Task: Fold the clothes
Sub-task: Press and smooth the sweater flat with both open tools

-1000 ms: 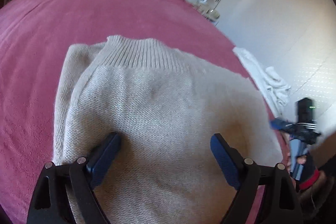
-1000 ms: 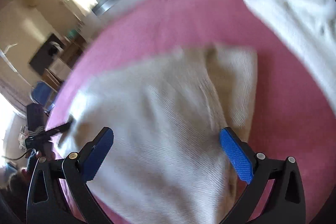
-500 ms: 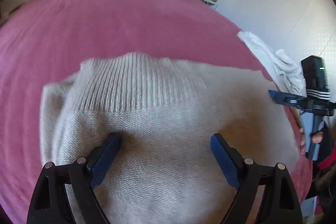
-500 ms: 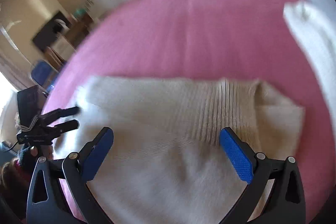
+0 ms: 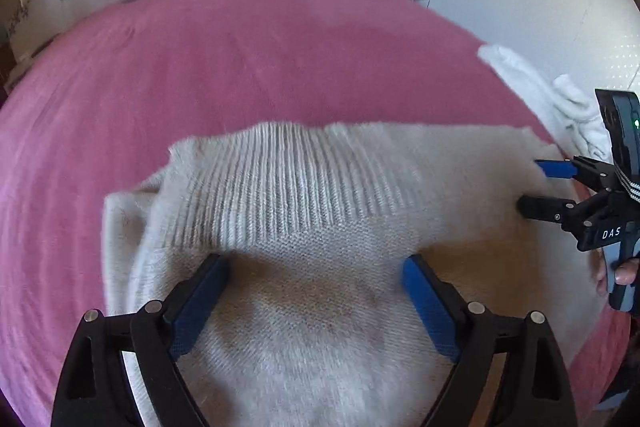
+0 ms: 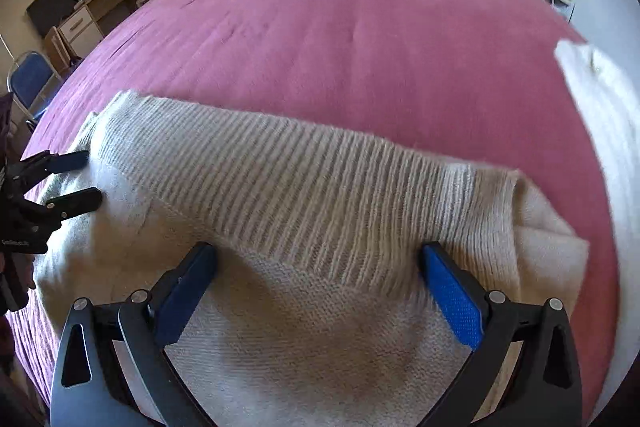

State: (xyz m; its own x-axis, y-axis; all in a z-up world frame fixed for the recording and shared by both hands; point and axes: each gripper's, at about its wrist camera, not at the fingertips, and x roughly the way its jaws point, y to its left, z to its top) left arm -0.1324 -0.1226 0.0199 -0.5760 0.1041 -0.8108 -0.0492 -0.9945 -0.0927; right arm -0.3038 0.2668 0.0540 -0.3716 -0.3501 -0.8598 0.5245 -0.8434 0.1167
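A beige sweater (image 5: 320,227) was laid folded near the bed's (image 5: 240,67) front edge, its ribbed band turned toward the headboard. The left claw (image 5: 316,291) was held level just over the knit, spread wide and empty. The right claw (image 6: 316,279) was poised likewise, wide apart, nothing gripped. White cloth (image 5: 560,99) was heaped at the bed's right edge.

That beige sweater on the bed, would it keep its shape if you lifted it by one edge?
Probably not. The beige sweater already lies in soft rounded folds, so it would likely droop and unfold. Its fuzzy knit probably grips the pink bedspread, so a push might bunch it rather than slide it. It looks bulky yet light.
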